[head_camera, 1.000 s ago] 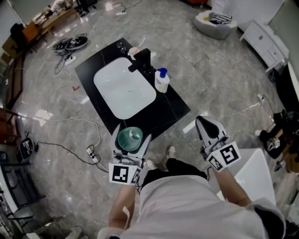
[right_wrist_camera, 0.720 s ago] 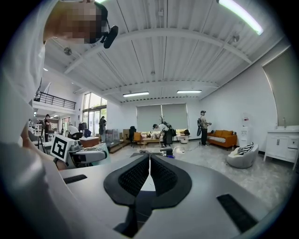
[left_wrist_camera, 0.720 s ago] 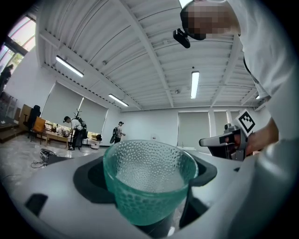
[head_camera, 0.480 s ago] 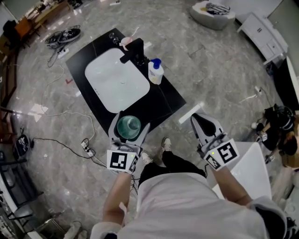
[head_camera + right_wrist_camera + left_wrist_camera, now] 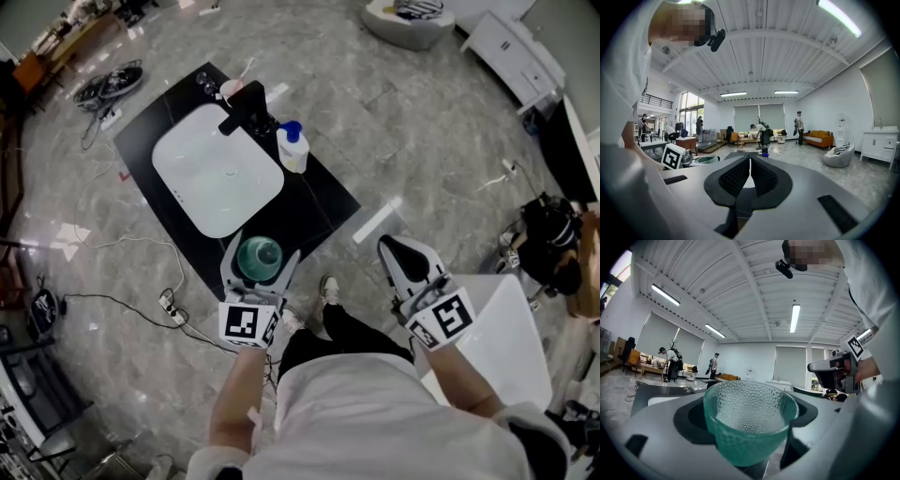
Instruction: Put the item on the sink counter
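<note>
Green pebbled glass fills the left gripper [image 5: 261, 269]: a small cup [image 5: 749, 420] sits between its jaws, which stand wide and press on its two sides. The left forearm reaches straight out from the body and the claw points level, marker cube nearest the person. The cup stands upright, mouth to the ceiling and base down, so its axis runs vertically, crosswise to the line the claw points along; the head view looks straight down into its round opening. Directly beneath the claw's tips lies the near corner of the black sink counter [image 5: 319, 211], and dark counter surface shows under the cup between the jaws. Whether the base touches it cannot be told. Ahead of the claw sits the white basin [image 5: 217, 183], with a black faucet [image 5: 246, 108] and a soap bottle [image 5: 292, 148] beyond it. The right gripper [image 5: 401, 251] is held off to the side over the floor, tilted slightly down, jaws together with nothing between them.
</note>
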Demonstrator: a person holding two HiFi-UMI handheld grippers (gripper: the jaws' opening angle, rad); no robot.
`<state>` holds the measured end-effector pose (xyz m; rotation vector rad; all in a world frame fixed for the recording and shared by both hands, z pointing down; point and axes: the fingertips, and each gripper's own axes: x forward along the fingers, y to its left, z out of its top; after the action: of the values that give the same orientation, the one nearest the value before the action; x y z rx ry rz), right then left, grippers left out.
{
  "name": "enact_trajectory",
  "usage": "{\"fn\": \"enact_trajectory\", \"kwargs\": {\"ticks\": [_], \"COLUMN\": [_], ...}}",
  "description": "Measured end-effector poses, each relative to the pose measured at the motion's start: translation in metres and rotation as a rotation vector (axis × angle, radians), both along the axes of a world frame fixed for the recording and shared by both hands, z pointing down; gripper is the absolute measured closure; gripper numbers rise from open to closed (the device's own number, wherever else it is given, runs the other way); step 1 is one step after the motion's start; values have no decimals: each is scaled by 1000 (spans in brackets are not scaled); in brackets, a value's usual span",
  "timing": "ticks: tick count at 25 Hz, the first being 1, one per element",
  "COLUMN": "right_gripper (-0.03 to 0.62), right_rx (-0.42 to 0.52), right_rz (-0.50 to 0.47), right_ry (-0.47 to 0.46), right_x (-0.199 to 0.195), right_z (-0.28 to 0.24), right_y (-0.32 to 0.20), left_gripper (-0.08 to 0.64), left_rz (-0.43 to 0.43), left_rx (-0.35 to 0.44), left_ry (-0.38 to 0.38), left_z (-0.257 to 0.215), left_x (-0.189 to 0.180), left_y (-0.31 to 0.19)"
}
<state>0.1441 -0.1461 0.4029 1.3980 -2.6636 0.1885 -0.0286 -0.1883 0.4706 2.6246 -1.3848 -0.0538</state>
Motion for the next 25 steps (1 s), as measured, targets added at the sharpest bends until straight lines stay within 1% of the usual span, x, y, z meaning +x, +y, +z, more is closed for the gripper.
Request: {"fn": "enact_trajectory", "kwargs": {"ticks": [4,9,12,16,20,25], "right_gripper": [555,555,555,555,555,555], "right_rx": [-9,-19,-24,-33,-53,-55], "right_rz": [17,25,46,68,92,109], "right_ry": [-6,5,13,28,47,60], "right_x": [5,8,15,23,33,37], "right_z": [2,5,5,7,12,13], "right_y": [4,12,17,24,33,40], "left_gripper": [146,147,146,146,147,146], "left_rz": [8,14,24,36,37,54], "left_rx": [-2,-19,-27,-57,-87,-102], "left_ry": [-12,-12,-33,-62,-63,-92], "left_z": [8,32,46,73,96,119], "left_x": [6,7,10,14,20,24], "left_y": [-7,-16,-21,-26,-33,-42]}}
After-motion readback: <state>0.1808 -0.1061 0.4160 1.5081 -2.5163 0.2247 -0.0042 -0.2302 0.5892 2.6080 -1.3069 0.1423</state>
